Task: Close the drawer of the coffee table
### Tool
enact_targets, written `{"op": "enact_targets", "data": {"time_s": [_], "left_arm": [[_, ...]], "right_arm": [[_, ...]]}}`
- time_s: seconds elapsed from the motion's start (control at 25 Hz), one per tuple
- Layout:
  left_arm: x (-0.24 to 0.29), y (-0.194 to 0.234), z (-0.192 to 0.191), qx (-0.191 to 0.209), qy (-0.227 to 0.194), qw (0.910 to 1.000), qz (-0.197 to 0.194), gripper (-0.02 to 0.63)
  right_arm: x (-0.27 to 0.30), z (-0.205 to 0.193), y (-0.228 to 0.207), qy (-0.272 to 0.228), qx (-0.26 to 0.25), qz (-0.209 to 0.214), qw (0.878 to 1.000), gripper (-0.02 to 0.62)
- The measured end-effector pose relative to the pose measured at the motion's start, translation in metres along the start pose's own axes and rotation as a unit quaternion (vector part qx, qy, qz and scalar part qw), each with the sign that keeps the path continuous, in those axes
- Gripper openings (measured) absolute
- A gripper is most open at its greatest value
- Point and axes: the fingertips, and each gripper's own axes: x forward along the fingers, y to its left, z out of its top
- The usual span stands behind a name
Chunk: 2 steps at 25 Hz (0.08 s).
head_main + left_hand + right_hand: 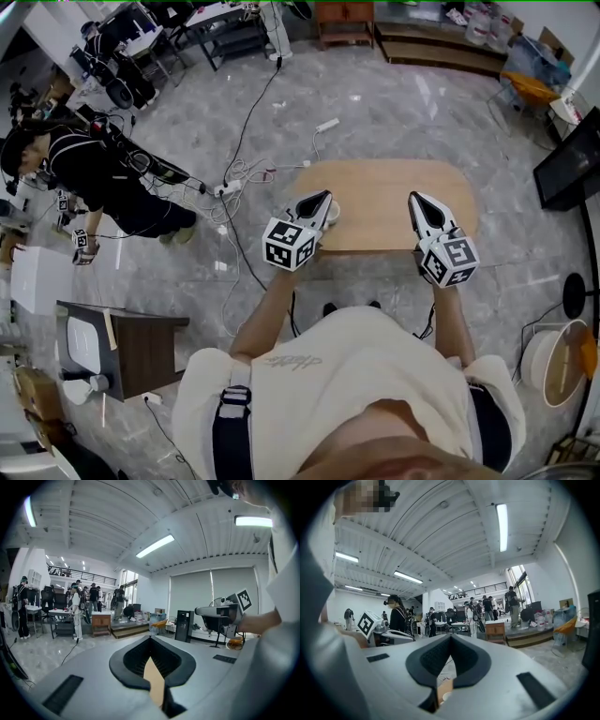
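Counter: the coffee table's oval wooden counter [384, 202] lies straight below you, with its near edge just ahead of your feet
Drawer: no view shows it; in the head view nothing juts past the oval outline on any side
Reading: this fits a drawer already pushed home, or one slightly out and hidden under the overhang; the pictures do not settle which
Left gripper: your left gripper [323, 198] hovers above the left part of the counter, jaws pressed together at the tips and holding nothing
Right gripper: your right gripper [414, 197] hovers above the right part, level with the left one, jaws likewise together and empty
Nearby: a small white object [334, 212] sits on the counter just beside the left jaws
Check: both grippers point out into the room, so bring your head and one gripper down below the edge to see the drawer front before you decide anything
Contact: if the front stands proud, jaws held together like this should make a firm blunt tip; press at the middle of the front
Direction: push level and straight along the runners, since an off-centre push may skew the drawer and jam it
Care: keep your wrists low and clear of the white object
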Motion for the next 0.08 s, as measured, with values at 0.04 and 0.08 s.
{"op": "enact_targets", "data": {"time_s": [0.04,0.08], "left_arm": [[-0.0011,0.0016,0.0003,0.0,0.0,1.0,0.0,0.005],[-0.0024,0.0032,0.0005,0.0,-0.001,1.0,0.001,0.005]], "right_arm": [[0.0014,0.0006,0.0018,-0.001,-0.001,0.001,1.0,-0.006],[0.0027,0.0012,0.0038,-0.002,-0.002,0.002,1.0,-0.006]]}}
